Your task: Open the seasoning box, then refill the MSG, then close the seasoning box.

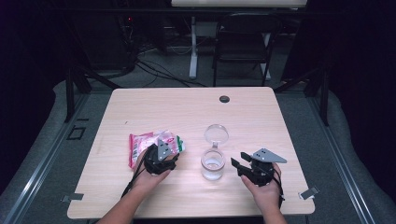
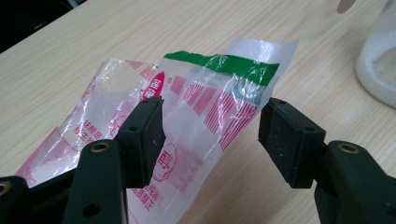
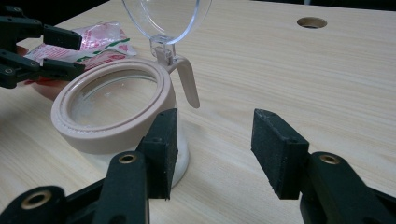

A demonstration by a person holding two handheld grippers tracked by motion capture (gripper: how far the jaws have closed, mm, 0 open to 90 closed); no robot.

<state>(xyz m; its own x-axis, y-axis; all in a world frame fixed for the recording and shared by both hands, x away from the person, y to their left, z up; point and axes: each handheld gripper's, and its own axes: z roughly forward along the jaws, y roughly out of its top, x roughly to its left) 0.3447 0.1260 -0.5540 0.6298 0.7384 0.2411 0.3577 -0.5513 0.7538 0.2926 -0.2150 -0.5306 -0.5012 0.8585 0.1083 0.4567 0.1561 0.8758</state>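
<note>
- The left claw [image 1: 164, 148] sits over the near end of a pink, white and green plastic packet [image 1: 140, 145] lying on the table [image 1: 187, 107], left of centre.
- In the left gripper view, the left claw's jaws stand wide apart with the packet's [image 2: 210, 93] clear, crinkled film between them; the left pad overlaps the film's edge, the right pad is just beside its green-striped end. Whether either pad actually touches the film is hard to tell, but nothing is pinched.
- A glass jar [image 1: 213, 164] with a beige rim stands near the middle of the table, its clear hinged lid [image 1: 216, 134] swung up and open.
- In the right gripper view, the jar [image 3: 112, 109] holds a little whitish stuff at the bottom.
- The right claw [image 1: 236, 163] hovers just right of the jar, jaws wide open and gripping nothing; its left jaw lies close beside the jar's wall.
- A round hole [image 1: 224, 99] is set into the table's far edge.
</note>
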